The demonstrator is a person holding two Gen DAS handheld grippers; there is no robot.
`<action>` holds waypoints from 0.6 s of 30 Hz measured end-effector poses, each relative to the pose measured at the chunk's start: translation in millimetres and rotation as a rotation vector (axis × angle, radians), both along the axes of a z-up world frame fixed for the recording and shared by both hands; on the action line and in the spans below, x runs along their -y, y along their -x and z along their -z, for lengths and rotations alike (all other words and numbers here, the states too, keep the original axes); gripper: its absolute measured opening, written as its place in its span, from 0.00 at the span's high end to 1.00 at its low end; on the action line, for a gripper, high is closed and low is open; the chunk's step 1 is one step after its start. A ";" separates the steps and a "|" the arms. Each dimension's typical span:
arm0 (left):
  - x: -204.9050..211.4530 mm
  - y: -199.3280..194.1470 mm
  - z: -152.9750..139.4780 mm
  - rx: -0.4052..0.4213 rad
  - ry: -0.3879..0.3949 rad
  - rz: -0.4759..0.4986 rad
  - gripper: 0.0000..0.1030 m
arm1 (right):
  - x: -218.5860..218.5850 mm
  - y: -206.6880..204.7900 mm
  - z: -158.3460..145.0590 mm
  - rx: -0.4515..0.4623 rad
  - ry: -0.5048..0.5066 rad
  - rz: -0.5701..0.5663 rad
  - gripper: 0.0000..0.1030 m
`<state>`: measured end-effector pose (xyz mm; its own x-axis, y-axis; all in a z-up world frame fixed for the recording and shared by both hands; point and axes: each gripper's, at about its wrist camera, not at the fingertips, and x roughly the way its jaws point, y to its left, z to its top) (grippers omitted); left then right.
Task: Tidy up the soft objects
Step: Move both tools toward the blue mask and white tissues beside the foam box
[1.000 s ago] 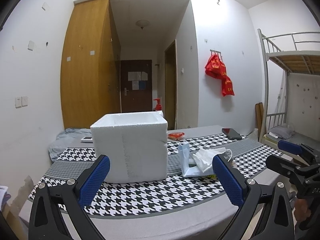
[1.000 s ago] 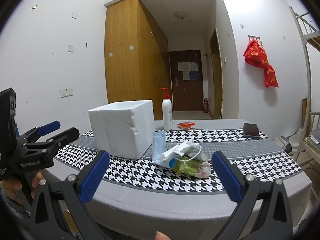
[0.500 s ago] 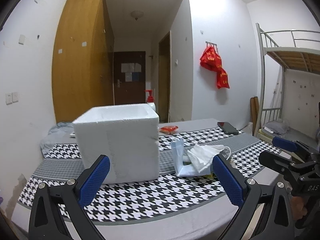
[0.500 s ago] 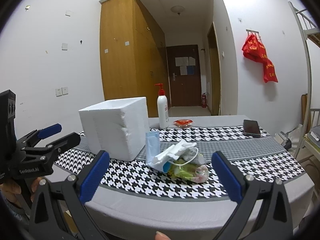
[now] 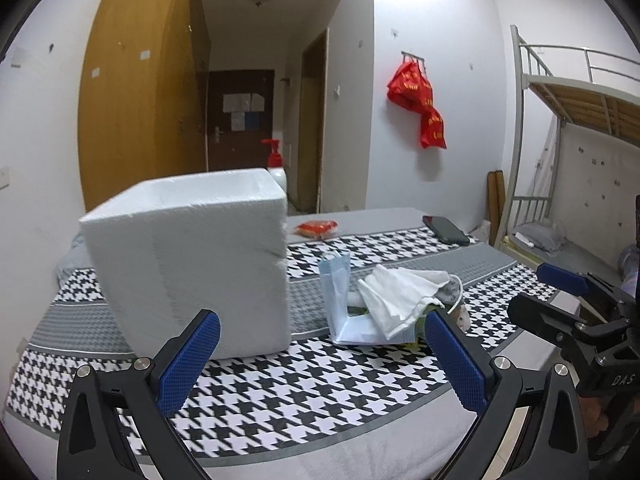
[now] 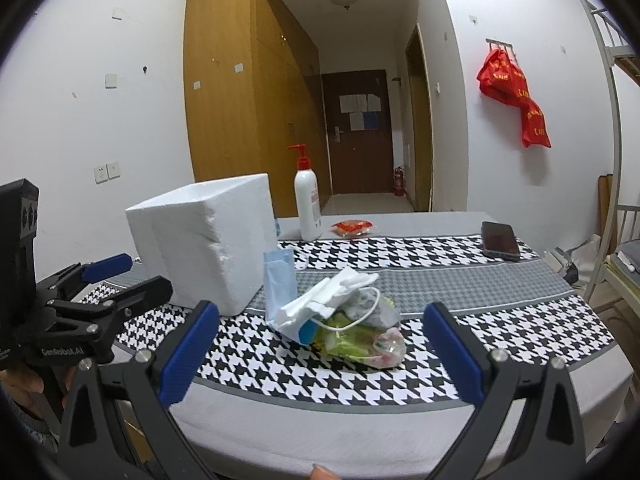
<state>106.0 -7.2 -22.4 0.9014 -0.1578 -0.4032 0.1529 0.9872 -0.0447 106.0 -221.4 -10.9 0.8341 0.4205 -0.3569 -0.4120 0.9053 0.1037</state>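
A white foam box (image 5: 192,264) (image 6: 208,244) stands open-topped on the houndstooth tablecloth. To its right lies a heap of soft things: a light-blue face mask (image 5: 336,292) (image 6: 280,276) standing on edge, a white cloth (image 5: 400,296) (image 6: 332,292), and crinkly green and pink bags (image 6: 360,336) beneath. My left gripper (image 5: 320,364) is open at the near table edge, in front of the box and heap. My right gripper (image 6: 320,356) is open too, facing the heap from the near edge. Neither holds anything.
A pump bottle (image 6: 307,200) stands behind the box. A red snack packet (image 6: 352,227) and a dark phone (image 6: 500,240) lie at the back of the table (image 6: 320,432). A bunk bed (image 5: 572,152) rises at the right. Red bags (image 6: 516,96) hang on the wall.
Both grippers have moved closer to the table; the box and heap look larger. The left view has swung so the box sits further left. Both stay open.
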 end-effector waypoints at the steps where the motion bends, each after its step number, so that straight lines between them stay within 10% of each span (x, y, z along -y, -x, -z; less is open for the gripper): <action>1: 0.7 -2.9 1.0 -0.006 0.000 0.007 0.01 | 0.4 -1.8 0.8 -0.003 0.001 0.003 0.00; 18: 23.8 -53.3 24.2 -0.133 0.022 0.105 0.01 | 19.0 -29.7 11.6 -0.066 -0.013 0.036 0.00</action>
